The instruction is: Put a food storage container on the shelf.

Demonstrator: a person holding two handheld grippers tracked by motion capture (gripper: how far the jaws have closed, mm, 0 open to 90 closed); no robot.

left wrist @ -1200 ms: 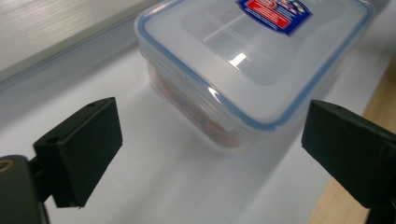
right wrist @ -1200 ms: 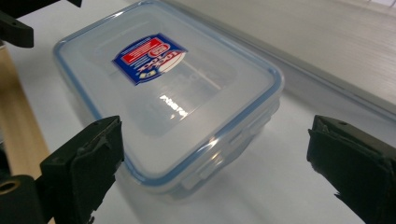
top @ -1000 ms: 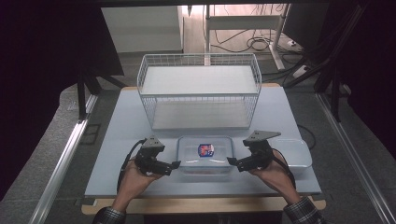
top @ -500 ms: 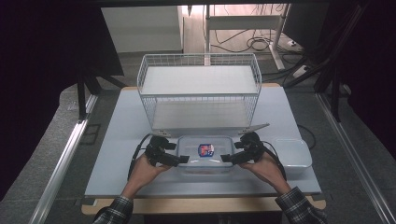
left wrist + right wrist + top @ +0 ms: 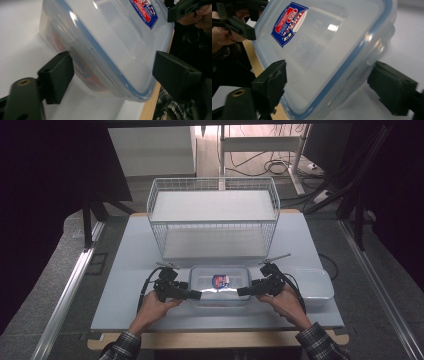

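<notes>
1. One clear plastic lidded food box with a blue seal line and a red-and-blue label (image 5: 220, 285) lies flat on the pale grey table top (image 5: 130, 270), near its front edge and just in front of the wire basket.
2. The left gripper (image 5: 196, 295) comes at the box's left end. In the left gripper view its jaws straddle a corner of the box (image 5: 105, 45); one jaw looks to be against the box wall, the other stands a little clear of the lid's rim. The jaws have just been closing with the box between them, and are not yet clamped on it.
3. The right gripper (image 5: 243, 291) meets the box's right end. In the right gripper view its jaws bracket the box (image 5: 324, 50); one lies close against the lid's near edge, the other stands off from the wall. They too have just been closing around the box, without a firm hold.
4. A second clear lidded plastic box (image 5: 314, 285) sits just right of the right hand.
5. The white wire basket with a raised shelf (image 5: 215, 217) stands behind, in the middle of the table.
</notes>
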